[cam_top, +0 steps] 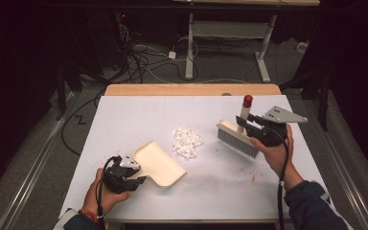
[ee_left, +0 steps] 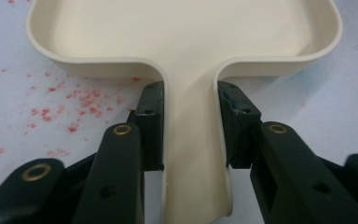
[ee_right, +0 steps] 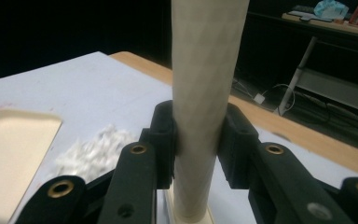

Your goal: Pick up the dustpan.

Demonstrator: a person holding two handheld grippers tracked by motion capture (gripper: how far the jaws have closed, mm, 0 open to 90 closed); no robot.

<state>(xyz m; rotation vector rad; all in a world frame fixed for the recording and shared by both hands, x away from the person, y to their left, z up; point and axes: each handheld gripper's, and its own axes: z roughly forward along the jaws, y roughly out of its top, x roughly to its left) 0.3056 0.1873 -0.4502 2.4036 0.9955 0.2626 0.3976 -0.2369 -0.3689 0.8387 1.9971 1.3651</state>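
Left claw (cam_top: 135, 178) clamped the dustpan (cam_top: 159, 164) by its handle, pan flat on the bench (cam_top: 124, 115) near-left, open mouth facing the paper scraps (cam_top: 187, 142) to catch them; right claw (cam_top: 250, 122) gripped the brush (cam_top: 237, 137) by its upright handle, bristles down just right of the pile, so it looked set to sweep left into the pan.
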